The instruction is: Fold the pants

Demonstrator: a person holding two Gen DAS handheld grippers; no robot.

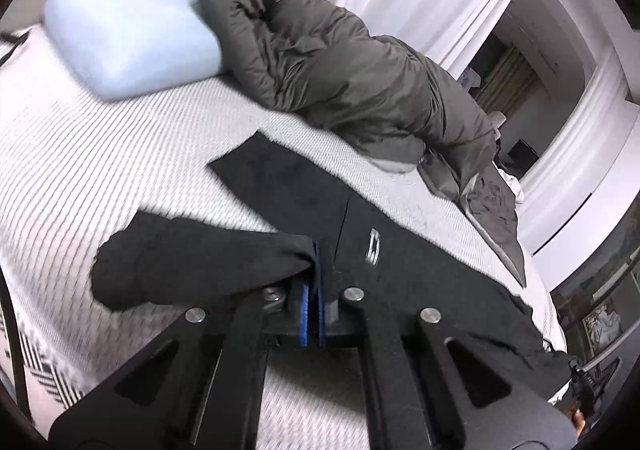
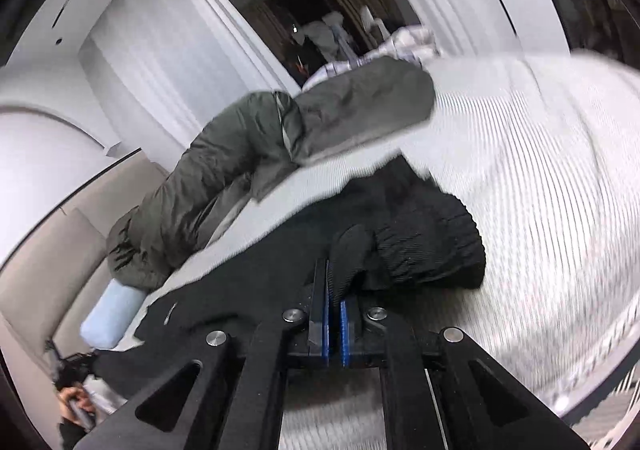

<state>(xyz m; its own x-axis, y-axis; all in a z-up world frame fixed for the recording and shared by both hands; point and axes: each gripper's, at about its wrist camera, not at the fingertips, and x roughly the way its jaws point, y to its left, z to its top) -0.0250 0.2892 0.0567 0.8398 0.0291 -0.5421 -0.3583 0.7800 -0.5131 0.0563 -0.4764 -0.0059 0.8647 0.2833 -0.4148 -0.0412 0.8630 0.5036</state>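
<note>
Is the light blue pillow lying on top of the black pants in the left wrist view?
No, the light blue pillow lies on the striped bedcover beside the grey duvet, well apart from the black pants.

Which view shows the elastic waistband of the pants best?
Right wrist view: the gathered waistband fills the centre, pinched in the right tool. Left wrist view shows only leg fabric and a small logo; no waistband.

You have in front of you a bed (image 1: 120,154) with a white ribbed cover. On it lie the black pants (image 1: 288,190), spread across the near part. Behind them a grey-green duvet (image 1: 340,78) is bunched along the far side, and a pale blue pillow (image 1: 128,38) rests just beside it.
</note>
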